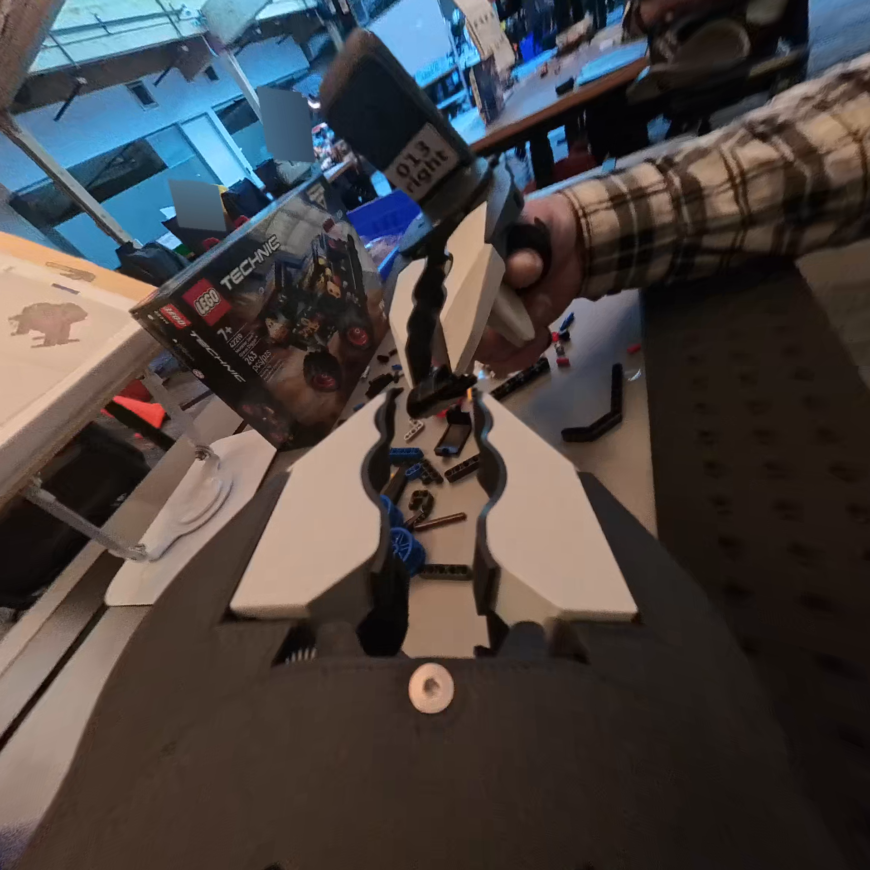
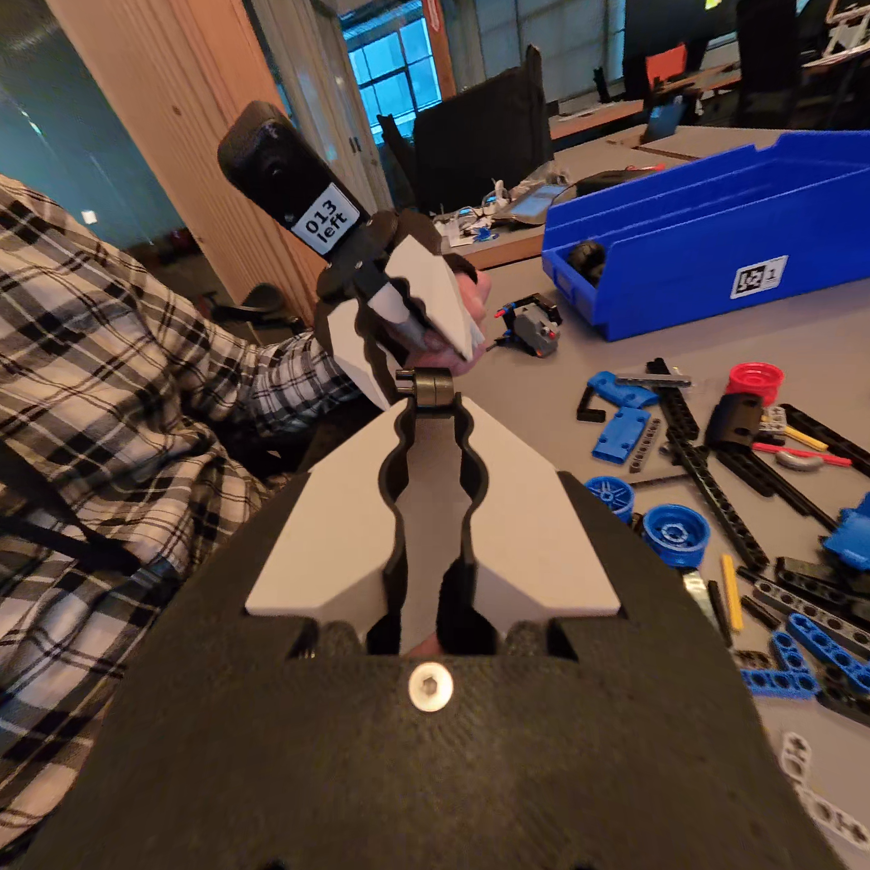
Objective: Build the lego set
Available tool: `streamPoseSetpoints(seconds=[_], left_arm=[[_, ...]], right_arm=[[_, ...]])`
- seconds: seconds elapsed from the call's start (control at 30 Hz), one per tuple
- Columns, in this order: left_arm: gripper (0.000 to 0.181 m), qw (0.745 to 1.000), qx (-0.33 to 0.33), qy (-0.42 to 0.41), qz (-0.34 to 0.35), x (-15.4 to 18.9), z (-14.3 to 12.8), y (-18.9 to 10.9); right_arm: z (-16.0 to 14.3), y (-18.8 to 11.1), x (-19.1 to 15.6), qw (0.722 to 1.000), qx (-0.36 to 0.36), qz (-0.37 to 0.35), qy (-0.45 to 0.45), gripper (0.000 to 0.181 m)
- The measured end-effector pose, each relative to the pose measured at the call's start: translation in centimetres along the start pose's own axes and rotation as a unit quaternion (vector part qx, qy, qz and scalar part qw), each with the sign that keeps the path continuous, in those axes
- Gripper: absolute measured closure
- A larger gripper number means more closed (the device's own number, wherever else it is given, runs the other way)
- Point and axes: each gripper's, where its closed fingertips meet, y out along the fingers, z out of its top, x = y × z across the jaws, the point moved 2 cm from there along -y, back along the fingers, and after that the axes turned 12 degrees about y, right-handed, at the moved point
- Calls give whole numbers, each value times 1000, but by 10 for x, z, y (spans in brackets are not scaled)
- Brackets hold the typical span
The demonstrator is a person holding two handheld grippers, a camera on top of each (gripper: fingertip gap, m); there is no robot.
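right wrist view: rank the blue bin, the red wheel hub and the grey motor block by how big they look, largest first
1. blue bin, by far the largest
2. grey motor block
3. red wheel hub

The last two look close in size, and the hub sits nearer the camera, so their order is unsure.

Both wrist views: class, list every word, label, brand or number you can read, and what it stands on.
I will not copy out writing; these bear it:
Lego box: printed front.
Black camera, left wrist view: white sticker.
Black camera, right wrist view: white sticker.
Blue bin: white tag.
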Motion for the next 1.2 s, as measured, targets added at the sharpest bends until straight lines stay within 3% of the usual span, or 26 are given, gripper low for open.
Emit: streamPoseSetpoints(seconds=[0.07, 0.6, 0.73, 1.2], left_arm=[[161, 999, -10, 30, -3, 5, 0, 5], [154, 997, 5, 20, 70, -15, 6, 5], [165, 995, -7, 49, 90, -17, 7, 6], [169, 990, -32, 80, 110, -17, 3, 8]], right_arm=[[-3, 2, -2, 1000, -5, 11, 8, 167], [18, -10, 1, 997, 63, 19, 45, 168], [19, -11, 2, 996, 66, 16, 51, 168], [21, -11, 3, 998, 63, -8, 29, 167]])
